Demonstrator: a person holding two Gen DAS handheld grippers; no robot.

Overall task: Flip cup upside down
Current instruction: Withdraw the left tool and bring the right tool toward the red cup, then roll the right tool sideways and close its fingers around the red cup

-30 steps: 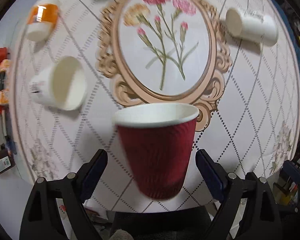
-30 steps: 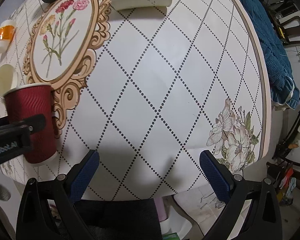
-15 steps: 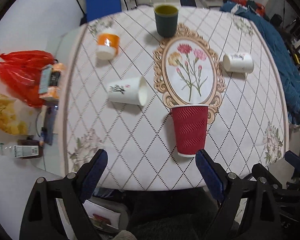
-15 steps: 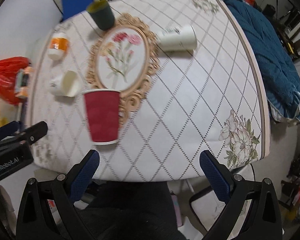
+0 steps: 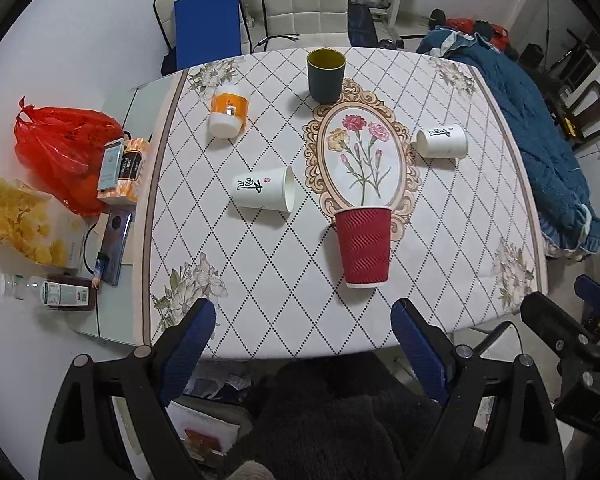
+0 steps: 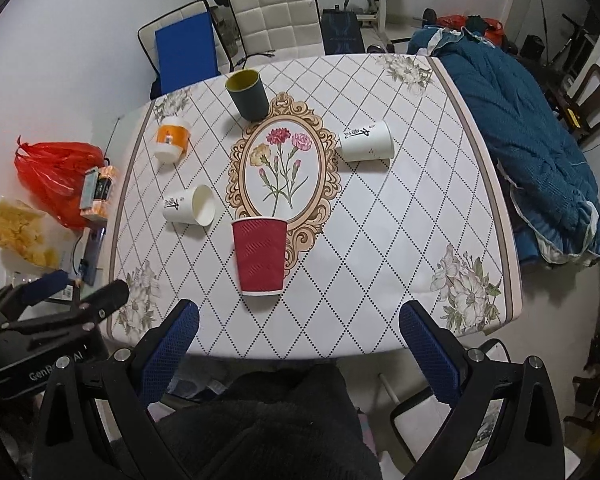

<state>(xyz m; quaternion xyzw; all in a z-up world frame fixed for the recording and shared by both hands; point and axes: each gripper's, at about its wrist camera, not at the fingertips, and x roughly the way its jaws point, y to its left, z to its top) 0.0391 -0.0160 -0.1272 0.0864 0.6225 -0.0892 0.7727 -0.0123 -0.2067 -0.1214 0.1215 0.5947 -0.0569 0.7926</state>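
A red ribbed paper cup [image 5: 363,245] stands upright, mouth up, on the table near its front edge; it also shows in the right wrist view [image 6: 260,254]. My left gripper [image 5: 303,340] is open and empty, held back off the table's front edge. My right gripper [image 6: 299,338] is open and empty, also back from the front edge. Both are well short of the cup.
Two white paper cups lie on their sides [image 5: 265,189] [image 5: 441,143]. A dark green cup [image 5: 325,75] stands at the back. An orange-banded container [image 5: 228,115] stands upside down at the back left. A red bag [image 5: 62,148], a phone and a bottle lie left of the table [image 5: 260,320].
Both grippers have pulled far back and up from the table. The left gripper, which was around the red cup, now sits clear of it. The cup stays standing upright.
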